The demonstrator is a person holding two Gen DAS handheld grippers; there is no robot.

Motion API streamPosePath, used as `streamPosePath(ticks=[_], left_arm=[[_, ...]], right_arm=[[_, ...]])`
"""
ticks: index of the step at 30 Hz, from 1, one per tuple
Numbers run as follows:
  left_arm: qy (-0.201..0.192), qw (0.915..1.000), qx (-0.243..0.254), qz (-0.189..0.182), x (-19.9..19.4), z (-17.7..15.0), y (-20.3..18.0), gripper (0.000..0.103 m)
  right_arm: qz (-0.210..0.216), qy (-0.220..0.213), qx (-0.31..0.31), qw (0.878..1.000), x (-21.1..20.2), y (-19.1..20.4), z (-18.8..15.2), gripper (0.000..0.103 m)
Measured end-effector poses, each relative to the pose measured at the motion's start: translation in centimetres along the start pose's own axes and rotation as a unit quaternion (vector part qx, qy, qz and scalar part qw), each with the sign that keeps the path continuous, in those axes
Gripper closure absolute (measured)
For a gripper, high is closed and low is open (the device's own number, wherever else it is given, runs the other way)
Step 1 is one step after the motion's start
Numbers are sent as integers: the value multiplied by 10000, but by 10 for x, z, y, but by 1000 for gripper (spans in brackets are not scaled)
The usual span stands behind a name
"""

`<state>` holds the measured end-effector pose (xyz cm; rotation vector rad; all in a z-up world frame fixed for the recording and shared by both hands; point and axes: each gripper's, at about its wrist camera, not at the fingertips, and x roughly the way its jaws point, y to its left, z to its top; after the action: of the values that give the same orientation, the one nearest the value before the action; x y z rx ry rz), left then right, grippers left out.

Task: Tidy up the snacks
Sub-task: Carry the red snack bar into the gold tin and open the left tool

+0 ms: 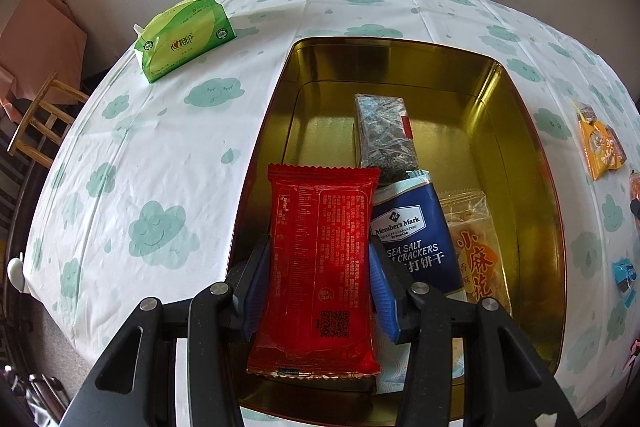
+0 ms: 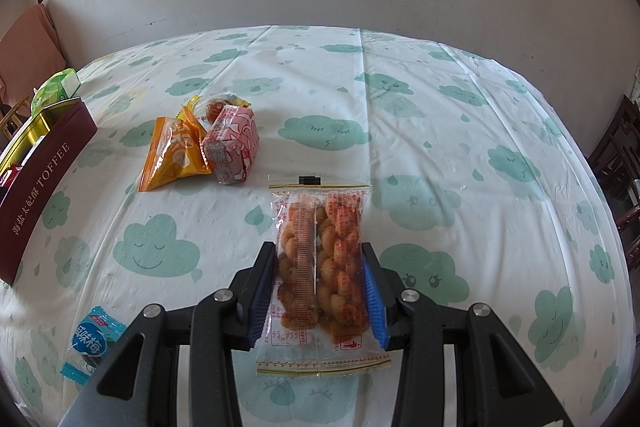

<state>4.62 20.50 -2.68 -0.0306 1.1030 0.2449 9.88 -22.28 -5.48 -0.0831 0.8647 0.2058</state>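
Observation:
A red snack packet (image 1: 320, 267) stands lengthwise between the blue pads of my left gripper (image 1: 320, 245), which is shut on it over the near end of a gold-lined tin (image 1: 520, 131). Inside the tin lie a seaweed pack (image 1: 384, 131), a blue sea salt crackers packet (image 1: 416, 239) and a clear packet with orange lettering (image 1: 476, 247). My right gripper (image 2: 316, 247) is shut on a clear packet of fried twists (image 2: 320, 259), held above the cloud-print tablecloth. The tin's maroon side (image 2: 44, 167) shows at the left of the right wrist view.
On the cloth lie orange packets (image 2: 172, 155), a pink-and-white pack (image 2: 234, 147), a small round snack (image 2: 216, 107) and a blue candy packet (image 2: 92, 339). A green tissue pack (image 1: 184, 35) sits beyond the tin. A wooden chair (image 1: 40, 115) stands off the table's left edge.

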Motion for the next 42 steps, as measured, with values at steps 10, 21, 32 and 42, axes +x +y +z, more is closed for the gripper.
streamPosePath(ticks=[10,21,32,42], left_arm=[[24,9999,-53,-94,-4,1,-2,50],[-165,9996,-37,-206,-19,-1,-9,41],[-420,9987,-53,-288,-40,-3,-13,32],[-477,9961,-559,-485,-47,-7,5,23]], right_arm=[[-17,53,17,10000,0,0,1,62],[-30,703,8,9975,8,-3,16,62],[-127,1137,63,9934,12,-1,25,62],[-259,1170,187,9926,10,3,24,62]])
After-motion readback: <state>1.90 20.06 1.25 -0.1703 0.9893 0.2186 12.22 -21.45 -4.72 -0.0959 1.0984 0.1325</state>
